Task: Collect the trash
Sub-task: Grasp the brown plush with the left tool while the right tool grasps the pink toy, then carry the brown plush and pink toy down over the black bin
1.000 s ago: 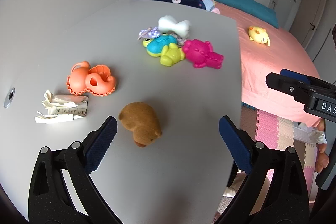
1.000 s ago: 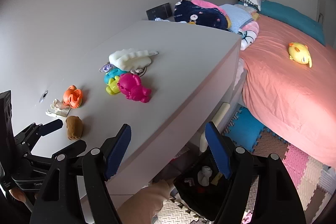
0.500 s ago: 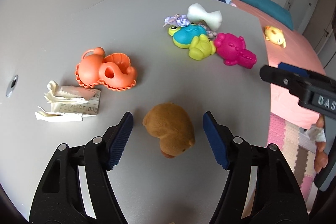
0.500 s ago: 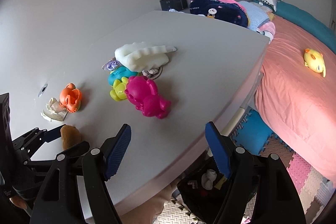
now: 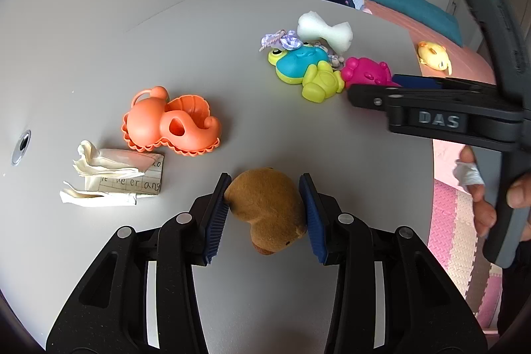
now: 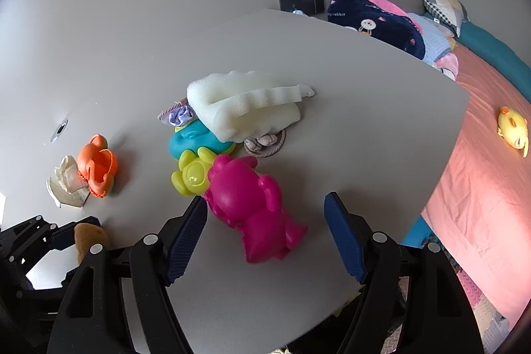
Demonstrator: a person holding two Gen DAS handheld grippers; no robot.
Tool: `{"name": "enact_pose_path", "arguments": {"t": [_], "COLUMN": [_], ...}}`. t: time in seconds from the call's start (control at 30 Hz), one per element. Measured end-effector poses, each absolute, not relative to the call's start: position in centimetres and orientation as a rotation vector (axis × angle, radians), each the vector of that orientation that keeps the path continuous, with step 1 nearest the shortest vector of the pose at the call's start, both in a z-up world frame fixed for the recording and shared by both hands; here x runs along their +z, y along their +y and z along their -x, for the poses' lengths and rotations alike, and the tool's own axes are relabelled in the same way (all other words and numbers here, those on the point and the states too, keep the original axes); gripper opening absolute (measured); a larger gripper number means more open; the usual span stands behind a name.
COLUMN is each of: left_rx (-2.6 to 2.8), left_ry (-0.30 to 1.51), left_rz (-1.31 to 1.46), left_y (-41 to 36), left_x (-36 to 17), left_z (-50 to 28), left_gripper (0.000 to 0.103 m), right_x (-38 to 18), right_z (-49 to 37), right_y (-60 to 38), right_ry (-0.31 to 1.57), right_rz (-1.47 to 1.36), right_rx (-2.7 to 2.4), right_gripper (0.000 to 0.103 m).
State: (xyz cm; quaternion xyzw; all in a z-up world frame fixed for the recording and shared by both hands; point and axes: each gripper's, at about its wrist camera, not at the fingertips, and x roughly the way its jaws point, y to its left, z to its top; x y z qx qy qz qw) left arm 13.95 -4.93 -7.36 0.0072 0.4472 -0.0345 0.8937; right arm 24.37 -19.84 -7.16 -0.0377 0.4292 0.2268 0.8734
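The broad grey tabletop (image 5: 99, 62) fills both views, with a bed under a salmon-pink cover (image 6: 481, 194) along its right side and a small yellow plush chick (image 6: 512, 125) lying on that cover.

On the table, in the right wrist view, a white foam block with a ridged edge (image 6: 242, 103) sits at about 12 o'clock from the right gripper (image 6: 265, 234). Touching the foam at its 7 o'clock is a teal and lime plastic frog toy (image 6: 192, 141), and at its 5 o'clock a coil of pale rope (image 6: 265, 141). A magenta plastic bear-shaped mould (image 6: 249, 201) lies between the right gripper's blue-padded fingers, which stand wide apart, the left pad just beside the mould and the right pad clear of it. A lime-yellow plastic bear mould (image 6: 190, 175) touches the magenta one at its 10 o'clock.

In the left wrist view, an orange plastic seahorse and shell mould (image 5: 169, 125) lies at 10 o'clock from the left gripper (image 5: 265, 208). Touching it at 8 o'clock is the trash: a crumpled white paper with handwritten lines (image 5: 113, 178), flat on the table, held by neither gripper. The left gripper's fingers are narrowed onto a small brown plush animal (image 5: 265, 208), both pads pressing its sides.
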Motion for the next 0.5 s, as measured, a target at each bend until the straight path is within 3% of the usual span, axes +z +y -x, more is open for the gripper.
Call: {"name": "enact_pose_path", "arguments": {"t": [0.13,0.37,0.5], "left_rx": [-0.080,-0.075,-0.074], "left_ry": [0.931,0.930,0.933], "left_rz": [0.001,0.002,0.020], "left_y": [-4.65,-4.44,-4.32], "left_x": [-7.30,-7.31,-7.26], "left_z": [-14.05,-14.15,-14.22], "left_gripper": [0.042,0.042,0.042], "right_x": [-7.24,-7.09,-7.00], "right_z": [-24.50,-24.15,-23.80], "right_y": [-19.50,-19.34,-19.36], "right_ry": [0.883,0.882,0.892], "right_rz": [0.091,0.109,0.101], "right_rx": [0.459,0.475,0.482], "right_gripper": [0.071,0.044,0.043]}}
